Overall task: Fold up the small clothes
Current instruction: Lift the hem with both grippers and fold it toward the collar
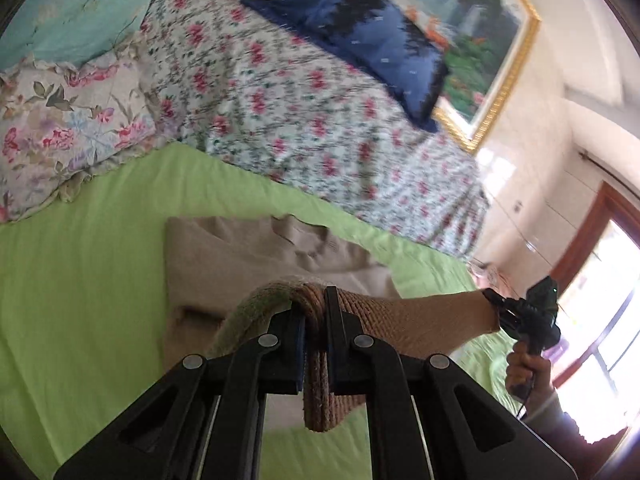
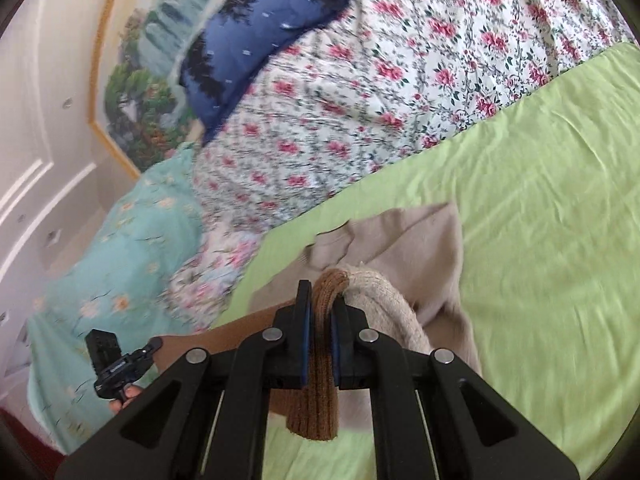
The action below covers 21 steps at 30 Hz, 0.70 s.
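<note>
**Sweater hem lifted by both grippers, fold in progress**

Green sheet covers the near part of the bed; a flowered quilt lies heaped along the far side, with a blue pillow on top and a framed painting on the wall behind.

Beige sweater lies flat on the sheet, collar at the far end, just short of the quilt. Its near edge, a brown ribbed hem, is raised off the bed and stretched between the two grippers.

Left gripper: fingers nearly closed, clamping a bunched bit of hem, cloth hanging below the pads. Right gripper: same, fingers close together on the ribbed hem.

Risks, as judged:
- Each grip holds only a narrow bunch of thick knit. A sharp pull apart could slide the hem out of one side.
- Uneven height or speed between hands would skew the fold.
- Dragging instead of lifting could rumple the flat part or pull the sheet along.
</note>
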Each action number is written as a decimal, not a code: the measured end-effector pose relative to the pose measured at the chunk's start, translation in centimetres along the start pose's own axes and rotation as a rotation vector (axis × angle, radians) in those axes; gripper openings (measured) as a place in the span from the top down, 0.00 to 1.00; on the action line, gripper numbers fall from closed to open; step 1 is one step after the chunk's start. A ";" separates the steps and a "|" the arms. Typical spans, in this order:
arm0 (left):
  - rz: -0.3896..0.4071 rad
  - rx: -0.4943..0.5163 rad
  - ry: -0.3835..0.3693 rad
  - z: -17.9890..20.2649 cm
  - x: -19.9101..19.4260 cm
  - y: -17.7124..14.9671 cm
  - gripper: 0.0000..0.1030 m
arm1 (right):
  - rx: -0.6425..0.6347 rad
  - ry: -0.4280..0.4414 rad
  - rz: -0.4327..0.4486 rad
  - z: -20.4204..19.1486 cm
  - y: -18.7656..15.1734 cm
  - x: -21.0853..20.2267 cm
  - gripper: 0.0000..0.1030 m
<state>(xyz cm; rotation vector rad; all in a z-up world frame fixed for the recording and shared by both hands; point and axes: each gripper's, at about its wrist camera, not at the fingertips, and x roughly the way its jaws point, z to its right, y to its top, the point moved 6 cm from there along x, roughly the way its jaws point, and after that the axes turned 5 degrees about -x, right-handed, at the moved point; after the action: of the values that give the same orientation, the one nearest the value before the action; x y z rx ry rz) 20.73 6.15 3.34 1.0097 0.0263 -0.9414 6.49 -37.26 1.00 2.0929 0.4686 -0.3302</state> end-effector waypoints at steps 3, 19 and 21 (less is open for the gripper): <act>-0.012 -0.022 0.028 -2.0 3.4 2.0 0.94 | -0.013 -0.033 -0.025 1.2 1.5 3.5 0.91; -0.179 -0.104 0.209 -11.6 18.8 2.7 0.93 | 0.083 -0.250 -0.191 11.2 0.9 16.2 0.90; -0.221 -0.126 0.228 -12.6 19.8 1.7 0.91 | 0.112 -0.261 -0.214 11.9 0.2 16.7 0.89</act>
<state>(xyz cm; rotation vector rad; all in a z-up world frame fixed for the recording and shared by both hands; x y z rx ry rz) 39.10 2.64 -10.95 1.0061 0.3904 -1.0070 20.84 -44.16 -11.91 2.0722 0.5278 -0.7601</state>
